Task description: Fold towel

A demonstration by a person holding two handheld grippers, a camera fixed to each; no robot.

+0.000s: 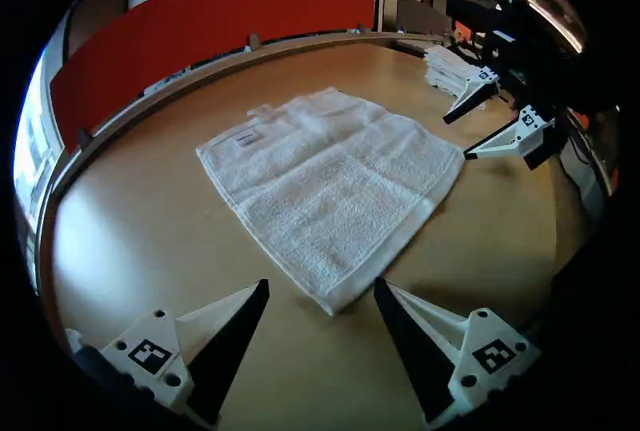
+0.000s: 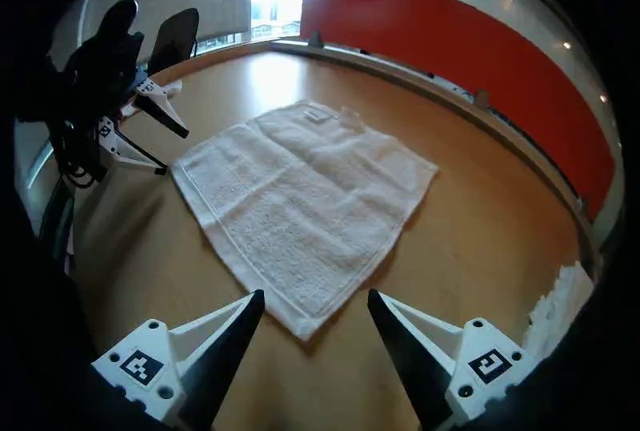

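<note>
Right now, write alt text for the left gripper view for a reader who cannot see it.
A white towel lies spread on a wooden table, its near corner pointing between the open jaws of the left gripper. The right gripper, also open, is by the towel's right corner; a red wall panel runs behind.

The towel (image 1: 328,183) lies flat on the table (image 1: 144,223), one corner just ahead of the left gripper (image 1: 320,293), between its fingertips. The right gripper (image 1: 456,139) sits ahead to the right, beside the towel's right corner. A stack of towels (image 1: 448,67) lies behind it.
</note>
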